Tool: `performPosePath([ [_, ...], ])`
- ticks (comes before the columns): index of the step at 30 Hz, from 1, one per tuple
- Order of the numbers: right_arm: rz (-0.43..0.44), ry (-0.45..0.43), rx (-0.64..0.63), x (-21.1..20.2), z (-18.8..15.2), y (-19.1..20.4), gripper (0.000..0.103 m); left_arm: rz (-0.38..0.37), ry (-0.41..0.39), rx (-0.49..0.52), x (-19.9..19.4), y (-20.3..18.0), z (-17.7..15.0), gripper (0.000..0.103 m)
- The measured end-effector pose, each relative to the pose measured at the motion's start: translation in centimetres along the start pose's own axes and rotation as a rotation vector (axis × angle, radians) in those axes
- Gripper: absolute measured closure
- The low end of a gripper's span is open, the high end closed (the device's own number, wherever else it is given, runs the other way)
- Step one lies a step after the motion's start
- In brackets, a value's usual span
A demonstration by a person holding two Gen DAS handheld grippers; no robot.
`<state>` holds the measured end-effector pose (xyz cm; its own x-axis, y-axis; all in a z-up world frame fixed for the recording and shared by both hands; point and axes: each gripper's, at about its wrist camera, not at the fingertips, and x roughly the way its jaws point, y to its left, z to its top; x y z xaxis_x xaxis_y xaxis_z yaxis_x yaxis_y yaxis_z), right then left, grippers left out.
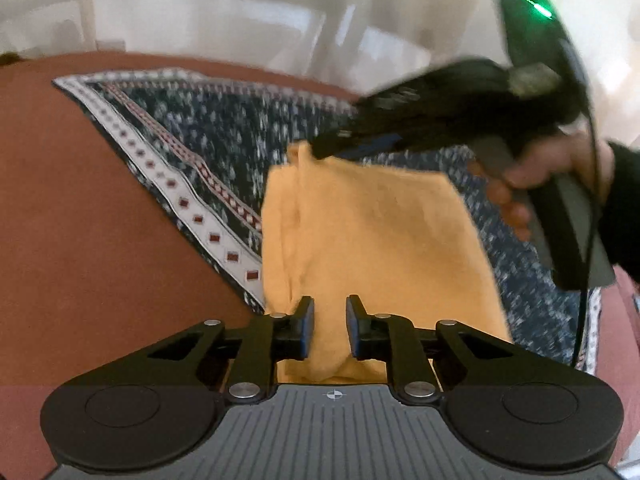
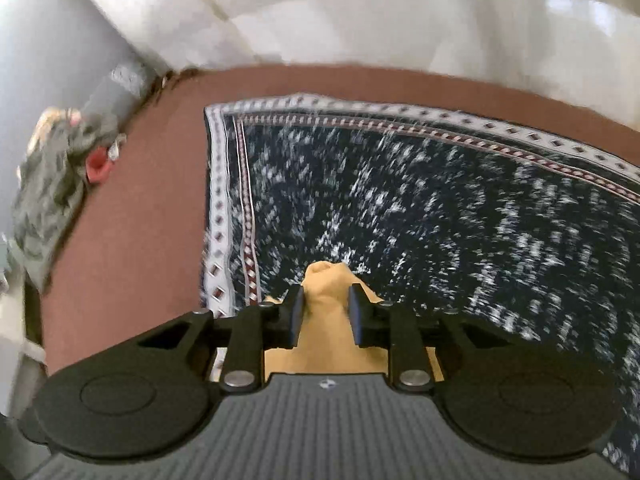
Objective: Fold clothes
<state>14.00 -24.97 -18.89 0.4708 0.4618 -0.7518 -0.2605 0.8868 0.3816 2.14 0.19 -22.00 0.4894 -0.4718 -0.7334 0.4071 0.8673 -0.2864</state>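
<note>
A yellow garment (image 1: 380,232) is stretched out over a dark blue patterned cloth (image 1: 208,132). My left gripper (image 1: 330,320) is shut on its near edge, with fabric bunched between the pads. At the upper right of the left wrist view, a person's hand (image 1: 532,176) holds my right gripper (image 1: 320,148), blurred, at the garment's far corner. The right wrist view shows the right gripper (image 2: 325,312) shut on a bunched yellow fold (image 2: 324,280) above the patterned cloth (image 2: 440,220). The rest of the garment is hidden below that gripper.
The patterned cloth, with a white and red border, lies on a reddish-brown surface (image 2: 132,240). A pile of grey-green clothes (image 2: 48,184) with a red item (image 2: 96,168) sits at the surface's left edge by a grey wall. White walls lie beyond.
</note>
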Motion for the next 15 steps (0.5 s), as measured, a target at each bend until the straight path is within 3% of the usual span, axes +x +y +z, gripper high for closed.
performPosePath([
  [4,-0.029,-0.048,-0.030,-4.9,-3.1,-2.1,0.065,0.029,0.027,0.036,1.4,0.2,-1.0,0.058],
  [9,-0.067,0.013,0.015,-3.3,-6.5,-3.8,0.064,0.037,0.021,0.033,2.3,0.7,-0.6,0.052],
  [13,-0.033,-0.071,0.092,-7.4,-7.6,-6.1,0.064,0.016,0.005,-0.007,2.3,1.7,1.0,0.052],
  [15,-0.041,-0.131,0.118,-10.3,-9.1,-8.0,0.057,0.005,-0.003,-0.027,2.3,2.1,1.7,0.050],
])
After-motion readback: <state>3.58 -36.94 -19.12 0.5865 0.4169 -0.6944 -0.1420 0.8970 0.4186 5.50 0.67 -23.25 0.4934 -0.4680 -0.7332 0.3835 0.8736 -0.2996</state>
